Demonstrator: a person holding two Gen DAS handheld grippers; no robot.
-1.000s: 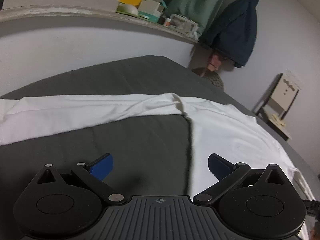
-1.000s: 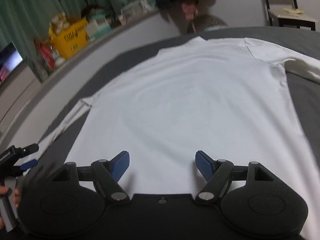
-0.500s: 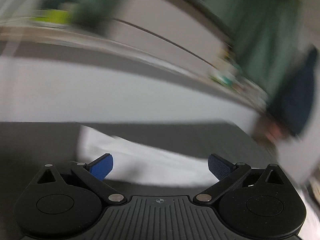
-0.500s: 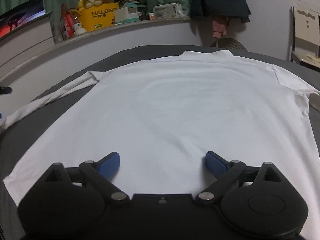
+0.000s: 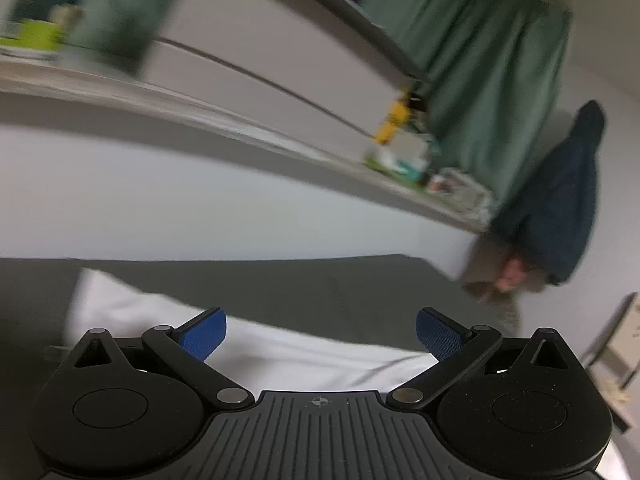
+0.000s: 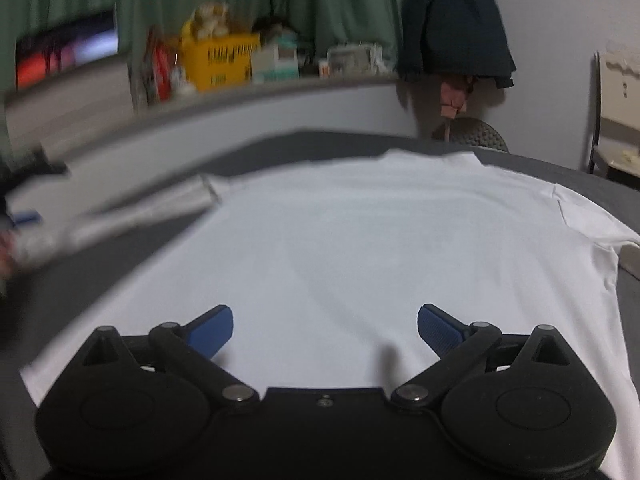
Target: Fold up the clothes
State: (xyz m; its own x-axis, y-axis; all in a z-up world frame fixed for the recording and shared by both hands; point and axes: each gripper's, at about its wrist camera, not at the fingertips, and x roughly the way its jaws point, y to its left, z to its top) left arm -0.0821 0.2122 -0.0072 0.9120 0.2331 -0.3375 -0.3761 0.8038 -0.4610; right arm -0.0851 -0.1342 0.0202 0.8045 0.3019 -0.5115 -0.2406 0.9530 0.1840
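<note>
My right tool (image 6: pixel 325 330) hangs low over the hem of the long-sleeved white cotton shirt (image 6: pixel 400 248), blue pads spread wide, gripping nothing. The shirt lies flat on the dark grey bed (image 6: pixel 120 280), collar at the far end from this tool. My left tool (image 5: pixel 319 334), pads spread too and empty, sits just above the outstretched left sleeve (image 5: pixel 280 352). Folding hasn't started, I reckon; next I'd pinch that sleeve and carry it across the body.
</note>
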